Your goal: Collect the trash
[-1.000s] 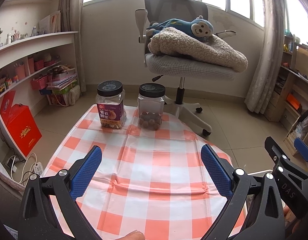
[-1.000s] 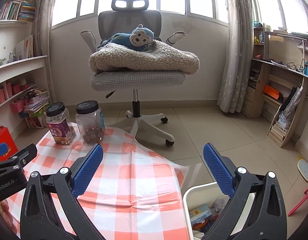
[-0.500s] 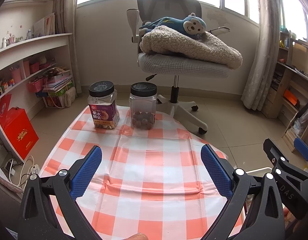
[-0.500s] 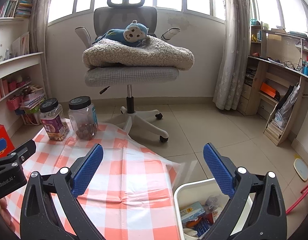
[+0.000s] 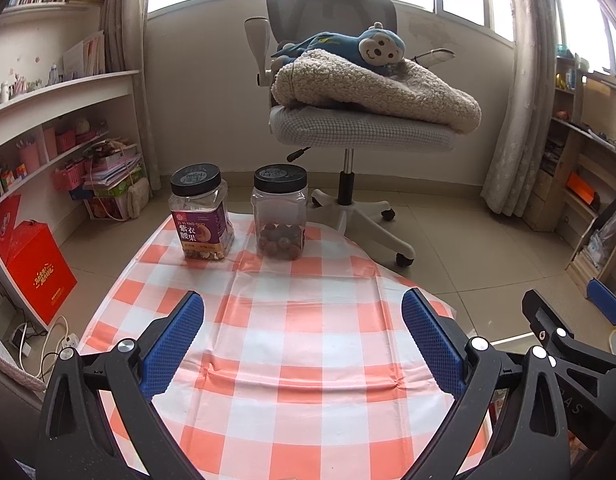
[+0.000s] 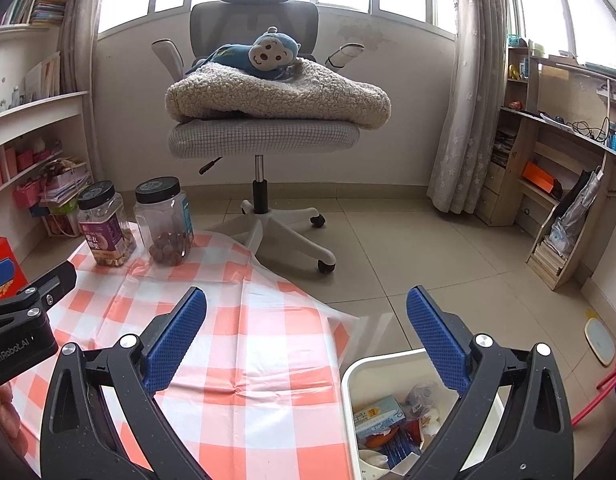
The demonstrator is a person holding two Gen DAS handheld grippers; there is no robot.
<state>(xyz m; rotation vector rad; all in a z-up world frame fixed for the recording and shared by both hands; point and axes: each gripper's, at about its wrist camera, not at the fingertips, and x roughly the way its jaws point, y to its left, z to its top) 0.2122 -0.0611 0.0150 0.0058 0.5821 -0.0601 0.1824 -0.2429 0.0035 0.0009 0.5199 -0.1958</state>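
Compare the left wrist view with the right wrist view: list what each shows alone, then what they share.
Only the left wrist view shows the whole red gift box and the power strip on the floor. Only the right wrist view shows inside the white bin, which holds a small carton and other scraps. Both show the checked tablecloth, two black-lidded jars and the office chair carrying a blanket and a blue monkey toy. The left gripper and right gripper are both open and empty.

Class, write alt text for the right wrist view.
An open gripper hangs over a checked cloth and a white bin of trash. Two jars stand at the cloth's far end, before an office chair.
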